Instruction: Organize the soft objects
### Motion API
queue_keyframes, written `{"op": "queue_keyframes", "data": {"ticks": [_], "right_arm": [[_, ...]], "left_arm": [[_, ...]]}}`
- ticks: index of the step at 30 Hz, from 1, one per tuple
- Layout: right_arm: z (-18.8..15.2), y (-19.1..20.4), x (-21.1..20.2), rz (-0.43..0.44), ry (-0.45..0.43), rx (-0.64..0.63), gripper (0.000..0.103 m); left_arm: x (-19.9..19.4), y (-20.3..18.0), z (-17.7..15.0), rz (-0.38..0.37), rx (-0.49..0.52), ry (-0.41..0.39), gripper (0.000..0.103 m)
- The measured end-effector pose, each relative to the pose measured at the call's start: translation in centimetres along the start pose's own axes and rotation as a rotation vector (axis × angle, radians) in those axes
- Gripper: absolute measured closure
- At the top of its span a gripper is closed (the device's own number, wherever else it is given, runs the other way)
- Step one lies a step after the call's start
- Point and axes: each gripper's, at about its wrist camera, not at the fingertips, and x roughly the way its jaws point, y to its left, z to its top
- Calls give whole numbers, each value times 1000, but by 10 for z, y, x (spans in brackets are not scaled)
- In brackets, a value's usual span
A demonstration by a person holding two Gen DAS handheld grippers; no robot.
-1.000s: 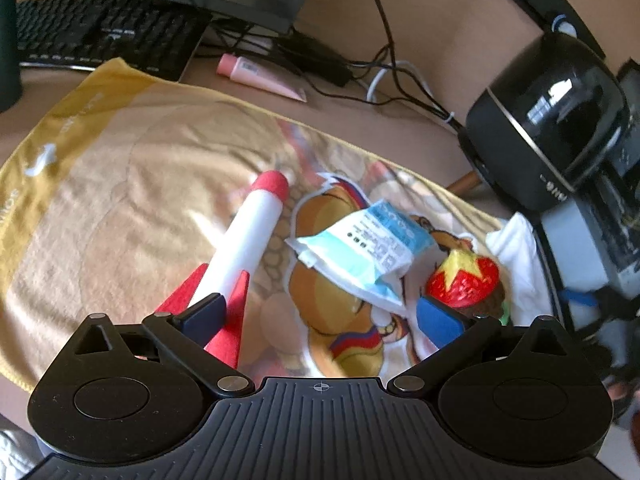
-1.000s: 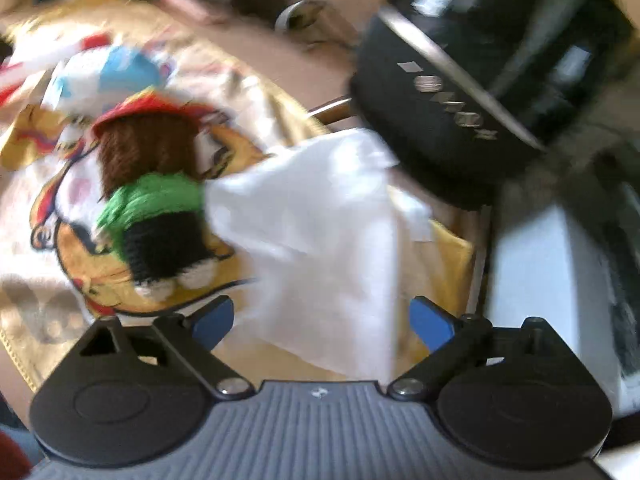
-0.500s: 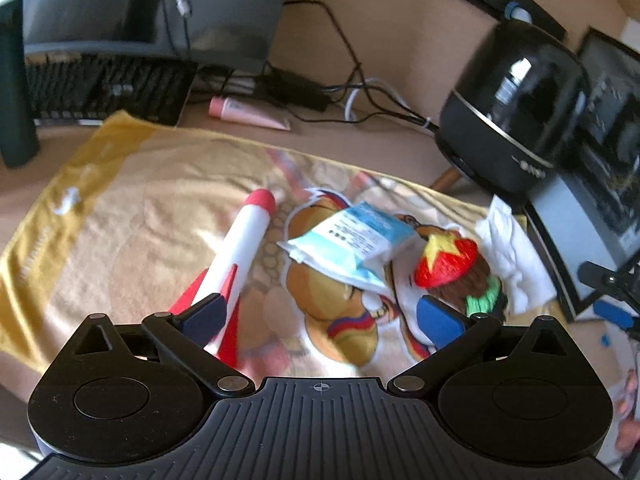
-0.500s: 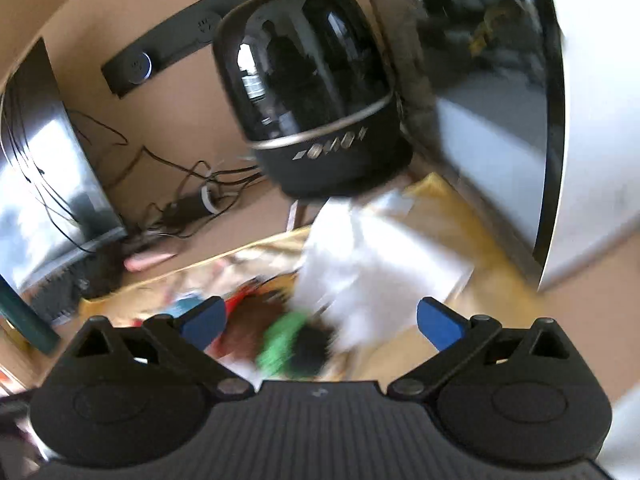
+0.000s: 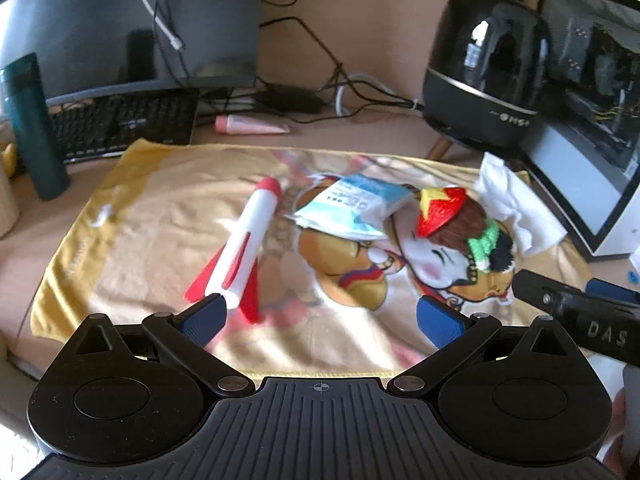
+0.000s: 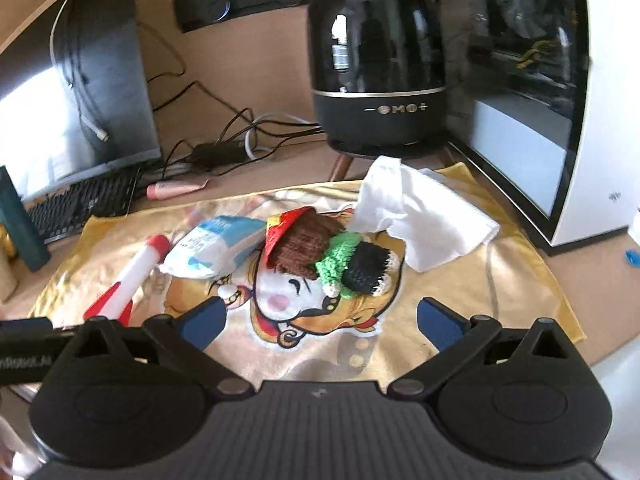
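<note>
A yellow cartoon-print towel (image 5: 152, 216) (image 6: 512, 280) covers the desk. On it lie a white foam rocket with red fins (image 5: 248, 240) (image 6: 132, 276), a blue-and-white soft packet (image 5: 352, 204) (image 6: 212, 248), a crocheted doll with a red hat (image 5: 460, 224) (image 6: 320, 248) and a crumpled white tissue (image 5: 512, 200) (image 6: 416, 216). My left gripper (image 5: 320, 316) hangs open above the towel's near edge, nothing between its fingers. My right gripper (image 6: 320, 316) is open too, held back from the doll; its tip (image 5: 560, 300) shows at the right of the left wrist view.
Behind the towel stand a black rounded speaker (image 5: 484, 68) (image 6: 380, 64), a monitor (image 5: 120, 20), a keyboard (image 5: 120, 124), a pink tube (image 5: 248, 125) and tangled cables (image 6: 224, 136). A dark green bottle (image 5: 34, 128) is at the left; a white computer case (image 6: 560, 92) at the right.
Both grippers have drawn back and risen from the towel, so the whole layout shows. The right gripper swung from close over the tissue to a level view. The objects lie unmoved.
</note>
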Motion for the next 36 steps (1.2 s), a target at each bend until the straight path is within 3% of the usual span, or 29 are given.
{"op": "queue_keyframes", "data": {"ticks": [5,16,36], "right_arm": [[-1,2,-2,-3,10,-26,0],[-3,7,4,14,58,-72,0],[-7,18,16,37,126,-101,0]], "left_arm": [[-7,-2,0,6,24,-32,0],[3,1,-1,8,19,26,0],[4,7,-3,46,26,43,0]]}}
